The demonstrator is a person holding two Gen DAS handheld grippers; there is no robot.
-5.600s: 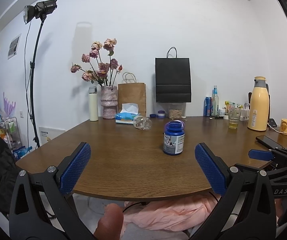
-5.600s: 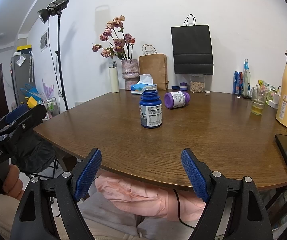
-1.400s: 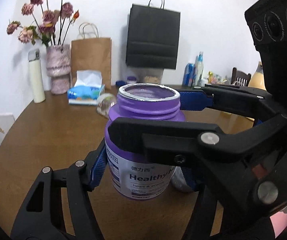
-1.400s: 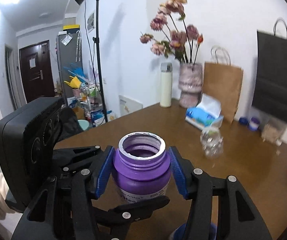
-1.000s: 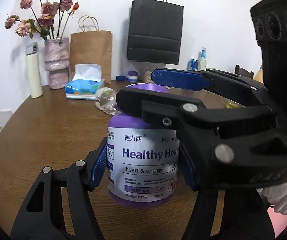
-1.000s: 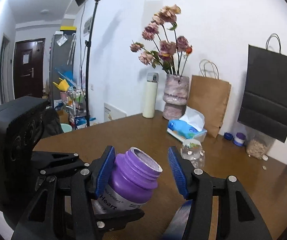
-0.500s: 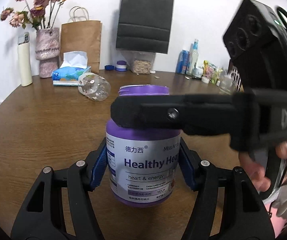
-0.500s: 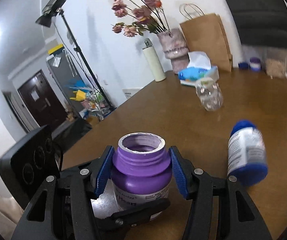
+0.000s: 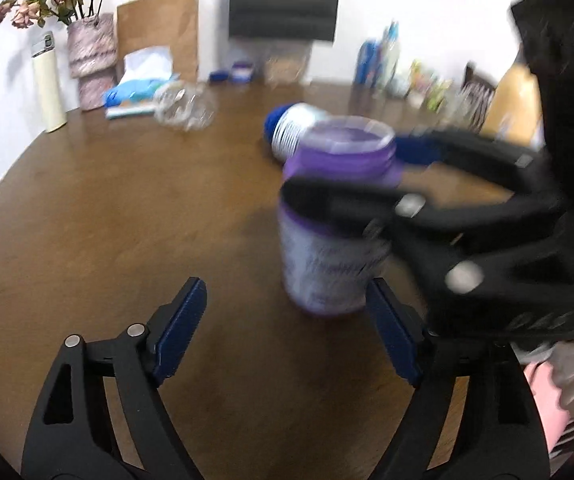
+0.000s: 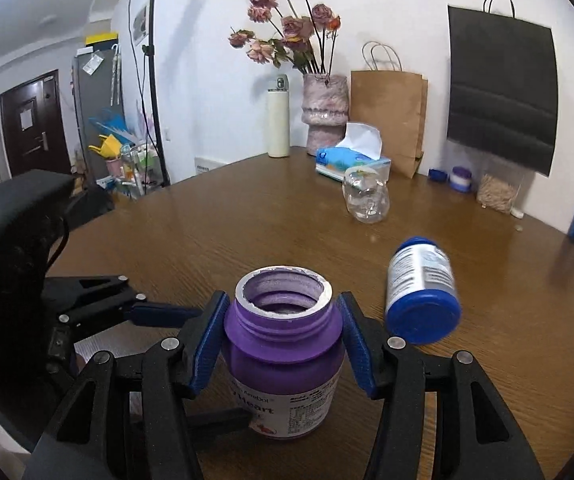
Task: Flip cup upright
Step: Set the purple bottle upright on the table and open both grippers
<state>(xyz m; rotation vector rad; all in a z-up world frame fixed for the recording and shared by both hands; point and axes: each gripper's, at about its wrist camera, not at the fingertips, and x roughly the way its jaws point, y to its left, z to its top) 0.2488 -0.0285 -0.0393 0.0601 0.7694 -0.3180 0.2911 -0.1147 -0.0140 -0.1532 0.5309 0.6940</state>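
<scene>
**Purple bottle upright in the right gripper's pinch**

Now, starting at the far left of the right wrist view, a dark door [image 10: 33,124] stands in the hallway, with a light stand [image 10: 151,72] rising just right of it. The left gripper [image 10: 159,316] reaches in low from that side, its blue pad lying just beside the purple bottle. In its own blurred view the left gripper [image 9: 287,328] has its fingers spread wide, and the bottle stands ahead of them, toward the right finger, with neither pad pressing it.

Farther back on the wooden table [image 10: 247,216] are a cream thermos [image 10: 278,116], a pink vase [image 10: 324,108] of dried flowers and a brown paper bag [image 10: 389,112], with a blue tissue pack [image 10: 351,160] in front of the bag.

At centre, the purple bottle [image 10: 287,344] stands upright on the table with its open mouth facing up and no cap on it. The right gripper [image 10: 281,344] pinches it, a blue pad pressed against each side at the shoulder. In the left wrist view the same bottle [image 9: 331,220] shows smeared, the right gripper [image 9: 427,200] wrapped around its upper part.

A clear plastic bottle [image 10: 365,196] lies on its side behind. Right of centre, a blue-capped bottle [image 10: 423,292] lies tipped over, near the purple one but apart from it. A black paper bag [image 10: 501,92] hangs against the wall.
</scene>
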